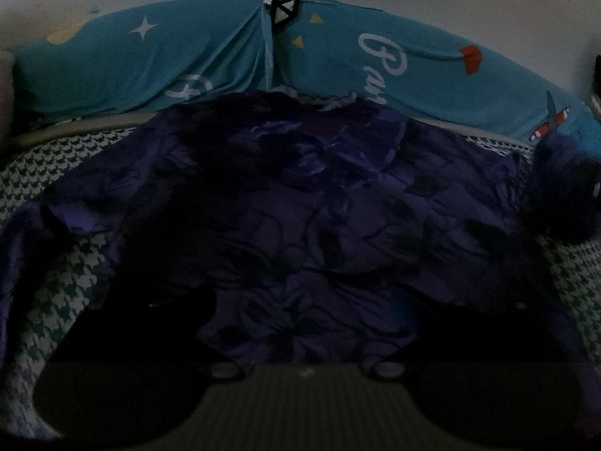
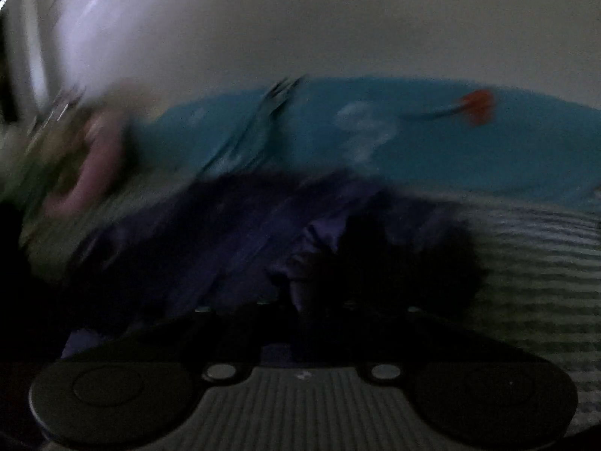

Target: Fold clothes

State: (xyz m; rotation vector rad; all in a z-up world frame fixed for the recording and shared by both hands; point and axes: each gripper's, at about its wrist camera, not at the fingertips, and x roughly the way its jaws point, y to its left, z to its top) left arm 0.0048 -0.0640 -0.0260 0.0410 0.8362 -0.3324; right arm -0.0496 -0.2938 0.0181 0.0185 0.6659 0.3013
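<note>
A dark purple garment (image 1: 300, 203) lies spread flat on a houndstooth bed sheet (image 1: 64, 293). My left gripper (image 1: 311, 315) hovers low over its near hem, open, with the dark fingers (image 1: 142, 323) wide apart and only cloth between them. At the right edge a corner of the garment is bunched and lifted (image 1: 559, 195). The right wrist view is smeared by motion. In it my right gripper (image 2: 311, 300) has its fingers close together, shut on a fold of the purple garment (image 2: 315, 259), which trails off to the left.
A teal blanket (image 1: 432, 75) with white script, stars and red shapes lies banked along the far side of the bed against a pale wall (image 2: 338, 18). A blurred pinkish shape (image 2: 97, 161), perhaps a hand, shows at the left of the right wrist view.
</note>
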